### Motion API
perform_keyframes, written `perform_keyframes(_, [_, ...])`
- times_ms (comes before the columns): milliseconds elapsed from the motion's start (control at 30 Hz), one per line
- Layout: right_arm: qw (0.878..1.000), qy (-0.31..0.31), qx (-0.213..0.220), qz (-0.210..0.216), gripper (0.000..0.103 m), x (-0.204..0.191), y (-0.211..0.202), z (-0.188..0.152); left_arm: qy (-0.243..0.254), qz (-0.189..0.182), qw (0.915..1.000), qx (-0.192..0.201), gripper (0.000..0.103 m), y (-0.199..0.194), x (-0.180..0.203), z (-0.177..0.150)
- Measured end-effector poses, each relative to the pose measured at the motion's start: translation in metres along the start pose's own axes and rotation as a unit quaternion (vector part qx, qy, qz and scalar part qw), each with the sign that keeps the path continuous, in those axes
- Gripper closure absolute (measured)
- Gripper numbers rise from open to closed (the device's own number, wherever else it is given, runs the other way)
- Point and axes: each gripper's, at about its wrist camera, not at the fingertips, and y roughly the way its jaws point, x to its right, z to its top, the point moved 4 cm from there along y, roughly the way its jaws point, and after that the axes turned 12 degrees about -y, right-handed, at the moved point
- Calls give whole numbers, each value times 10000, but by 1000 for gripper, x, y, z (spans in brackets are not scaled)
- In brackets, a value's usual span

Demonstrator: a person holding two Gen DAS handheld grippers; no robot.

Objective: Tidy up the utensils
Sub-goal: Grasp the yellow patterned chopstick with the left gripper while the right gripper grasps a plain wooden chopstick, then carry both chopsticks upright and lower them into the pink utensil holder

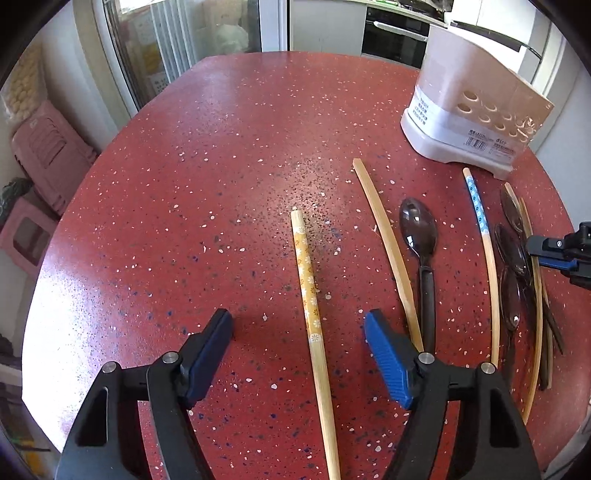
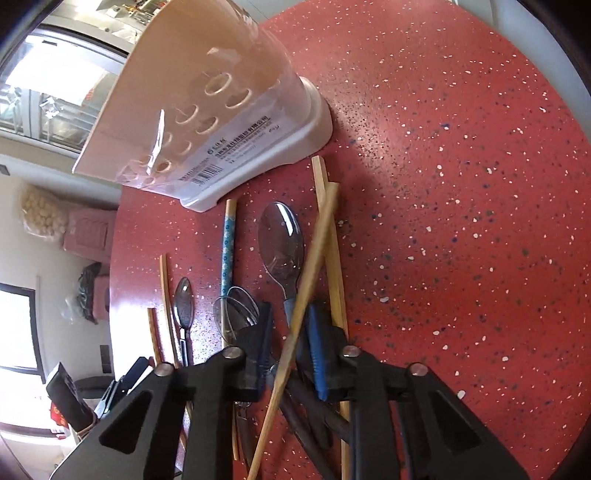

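My left gripper (image 1: 298,318) is open just above the red speckled table (image 1: 221,147), its fingers on either side of a yellow flowered chopstick (image 1: 304,266) without touching it. To its right lie a plain bamboo chopstick (image 1: 384,236), a dark spoon (image 1: 417,225), a blue patterned chopstick (image 1: 478,210) and a pile of several spoons and chopsticks (image 1: 517,258). My right gripper (image 2: 291,339) is shut on a bamboo chopstick (image 2: 321,229), which slants up across a spoon (image 2: 282,240). The right gripper (image 1: 561,251) also shows at the right edge of the left wrist view.
A pink and white utensil holder (image 1: 472,110) with round holes stands at the table's far right, close ahead of my right gripper as the holder (image 2: 207,110). Pink stools (image 1: 48,158) stand on the floor past the table's left edge. An oven (image 1: 395,33) is behind.
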Motion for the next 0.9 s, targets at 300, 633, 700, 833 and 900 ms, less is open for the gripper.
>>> perform_keyframes(300, [9991,-77,82,401,97,1,-10,-5,66,-13,9997,-220,21,4,3,6])
perform_keyframes(633, [9942,-818,401,577,97,-20,-41,-6,-63,-316,9993,-195,66,-2,12,15])
perform_keyframes(700, [9920,-1010,524,538,97,-26,-50,-5,-149,-468,9988,-75,66,-9,5,11])
perform_keyframes(833, [9869,-1305,783,532,97,-34,-68,-3,-167,-751,9961,441,66,-38,8,10])
perform_keyframes(900, [9828,-1490,971,489,97,-41,-81,-1,-157,-924,9931,711,66,-56,12,14])
